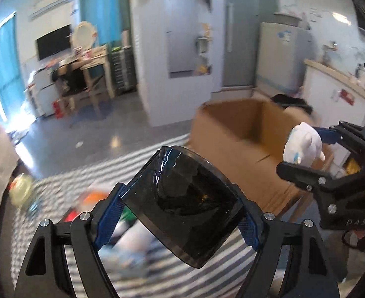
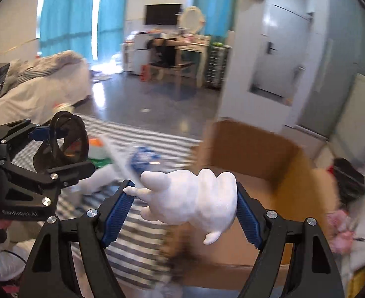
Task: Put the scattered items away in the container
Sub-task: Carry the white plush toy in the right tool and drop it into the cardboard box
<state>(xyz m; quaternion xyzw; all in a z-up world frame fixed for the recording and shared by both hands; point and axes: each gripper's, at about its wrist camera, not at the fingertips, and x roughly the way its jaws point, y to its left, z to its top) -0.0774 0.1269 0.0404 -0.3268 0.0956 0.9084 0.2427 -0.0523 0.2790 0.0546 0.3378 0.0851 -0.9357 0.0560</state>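
My left gripper (image 1: 180, 213) pinches a dark smoked plastic cup (image 1: 182, 203), my right gripper (image 2: 185, 206) pinches a white figurine (image 2: 192, 198); I'm mid-carry over the striped rug (image 2: 142, 248), and next comes release above the open cardboard box (image 2: 252, 149) just ahead

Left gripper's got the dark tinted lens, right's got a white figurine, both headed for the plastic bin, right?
Not a plastic bin: the right wrist view shows an open cardboard box. The rest holds: left gripper grips the dark tinted lens, right gripper grips the white figurine.

Rug clutter (image 1: 100, 198) blurred, perhaps toys
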